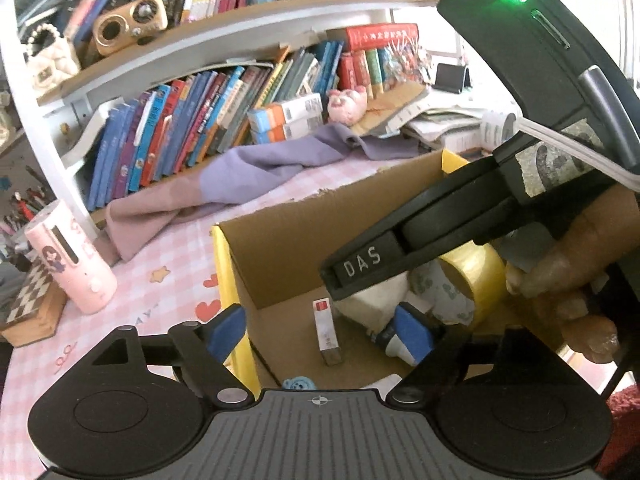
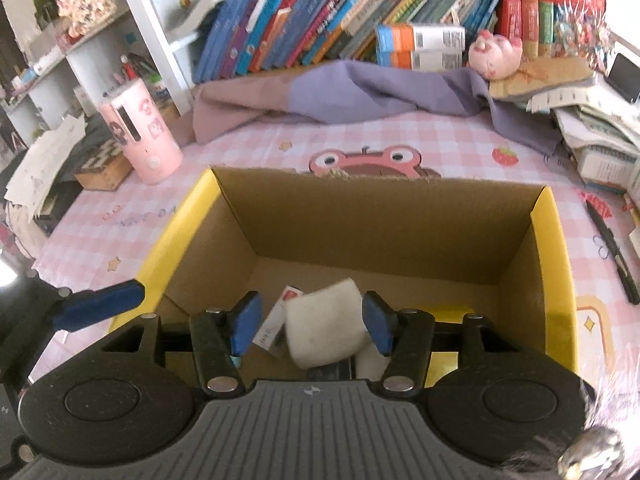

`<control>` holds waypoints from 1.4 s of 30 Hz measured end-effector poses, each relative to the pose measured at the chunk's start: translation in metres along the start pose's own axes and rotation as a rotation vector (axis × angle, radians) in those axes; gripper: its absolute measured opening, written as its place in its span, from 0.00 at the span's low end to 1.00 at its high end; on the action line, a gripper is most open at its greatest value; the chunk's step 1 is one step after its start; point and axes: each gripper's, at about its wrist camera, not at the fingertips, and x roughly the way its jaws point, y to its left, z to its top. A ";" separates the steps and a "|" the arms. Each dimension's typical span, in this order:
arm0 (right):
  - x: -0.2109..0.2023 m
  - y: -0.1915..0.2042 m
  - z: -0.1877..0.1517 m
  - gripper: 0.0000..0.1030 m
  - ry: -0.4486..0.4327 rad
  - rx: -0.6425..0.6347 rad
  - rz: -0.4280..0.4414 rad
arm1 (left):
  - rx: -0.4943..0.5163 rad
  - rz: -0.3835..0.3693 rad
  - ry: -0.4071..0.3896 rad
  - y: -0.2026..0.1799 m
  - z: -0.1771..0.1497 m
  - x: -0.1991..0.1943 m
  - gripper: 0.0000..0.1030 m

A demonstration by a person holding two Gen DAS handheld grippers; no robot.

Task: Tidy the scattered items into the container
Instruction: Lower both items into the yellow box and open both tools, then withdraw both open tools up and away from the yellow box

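Cardboard box [image 2: 384, 220] sits on the pink checked worktop [image 2: 256, 152], w/ a white pad [image 2: 326, 326], small carton [image 1: 326, 330] and yellow tape roll [image 1: 480, 276] already inside. Right tongs [image 2: 310, 326] spread around the pad, not gripping; left tongs [image 1: 320, 334] released, empty, straddling the box's yellow wall. Risk imo: both tools crowded in there, could knock each other or tip the box.

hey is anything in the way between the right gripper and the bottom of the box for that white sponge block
Nothing visible blocks it. The right gripper is over the open cardboard box, jaws apart, with the white block between them, inside the box. Below it lie only items already in the box, such as the small red-and-white carton.
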 end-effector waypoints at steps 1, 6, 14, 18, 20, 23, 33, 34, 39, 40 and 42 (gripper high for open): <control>-0.004 0.001 -0.001 0.54 -0.014 -0.003 -0.003 | -0.003 0.009 -0.006 0.000 -0.001 -0.003 0.84; -0.024 0.007 -0.005 0.55 -0.080 -0.003 -0.015 | -0.038 0.023 -0.052 0.005 -0.006 -0.025 0.87; -0.058 0.023 -0.024 0.56 -0.178 0.015 -0.064 | -0.097 0.047 -0.123 0.018 -0.020 -0.057 0.92; -0.077 0.033 -0.036 0.56 -0.236 0.017 -0.107 | -0.134 0.071 -0.165 0.029 -0.029 -0.075 0.93; -0.084 0.038 -0.043 0.57 -0.262 0.026 -0.125 | -0.157 0.087 -0.189 0.034 -0.035 -0.085 0.94; -0.095 0.049 -0.055 0.57 -0.290 0.037 -0.156 | -0.193 0.083 -0.219 0.043 -0.045 -0.100 0.96; -0.127 0.096 -0.112 0.61 -0.319 0.062 -0.231 | -0.216 0.073 -0.239 0.062 -0.091 -0.150 0.98; -0.130 0.101 -0.118 0.62 -0.319 0.061 -0.236 | -0.218 0.073 -0.238 0.064 -0.096 -0.155 0.98; -0.140 0.125 -0.148 0.62 -0.306 0.066 -0.250 | -0.228 0.076 -0.216 0.073 -0.119 -0.172 0.98; -0.142 0.129 -0.153 0.62 -0.304 0.068 -0.253 | -0.231 0.078 -0.213 0.074 -0.123 -0.175 0.98; -0.145 0.137 -0.164 0.62 -0.300 0.070 -0.256 | -0.237 0.084 -0.207 0.078 -0.132 -0.181 0.98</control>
